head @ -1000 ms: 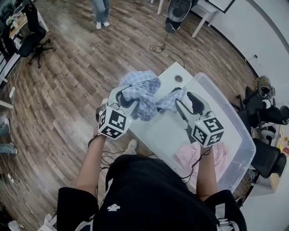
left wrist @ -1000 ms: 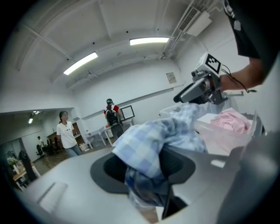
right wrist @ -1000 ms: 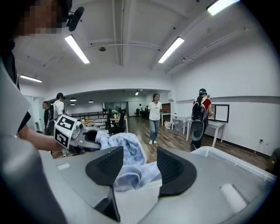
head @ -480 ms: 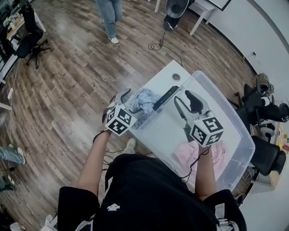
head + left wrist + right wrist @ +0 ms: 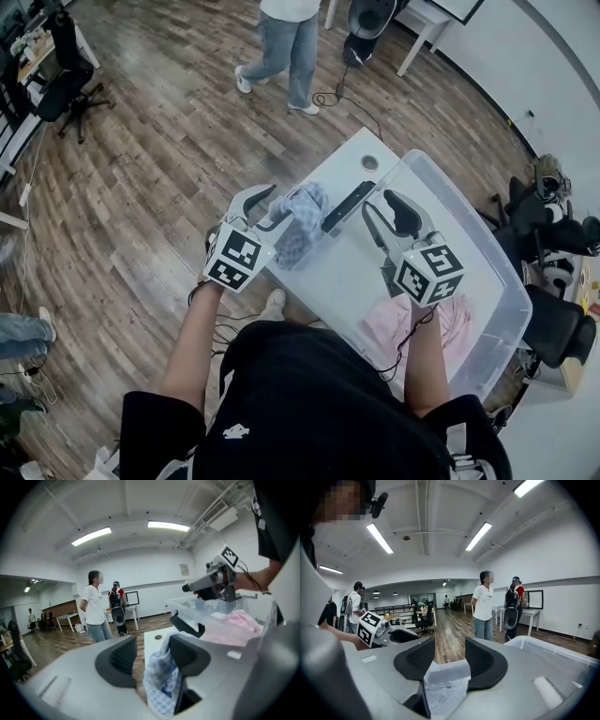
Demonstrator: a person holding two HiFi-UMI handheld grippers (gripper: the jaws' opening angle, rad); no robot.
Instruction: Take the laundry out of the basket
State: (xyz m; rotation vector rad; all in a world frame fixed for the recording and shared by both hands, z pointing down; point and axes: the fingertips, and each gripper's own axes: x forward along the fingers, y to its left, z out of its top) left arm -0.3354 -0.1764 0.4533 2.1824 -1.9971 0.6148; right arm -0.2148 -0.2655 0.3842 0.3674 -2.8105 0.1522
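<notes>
A blue checked cloth (image 5: 302, 217) lies bunched on the white table (image 5: 352, 155), left of the clear plastic bin (image 5: 469, 216). My left gripper (image 5: 267, 202) is at the heap. In the left gripper view the cloth (image 5: 161, 677) sits between the jaws against the right pad (image 5: 187, 656), with a gap at the left pad. These jaws have just been closing. Pink laundry (image 5: 417, 323) lies in the bin's near end. My right gripper (image 5: 382, 206) hovers over the bin; its jaws have just closed a little and stand apart with nothing between them (image 5: 449, 660).
A black bar (image 5: 345, 206) sits at the bin's left rim beside the cloth. A person (image 5: 281, 47) walks on the wooden floor beyond the table. A cable (image 5: 328, 98) trails there. Office chairs (image 5: 66, 84) stand far left, and dark gear (image 5: 553, 244) at the right.
A second ago the blue cloth hung spread between both grippers. It then dropped onto the table in a heap, and the left gripper is at it again. The person has walked rightward.
</notes>
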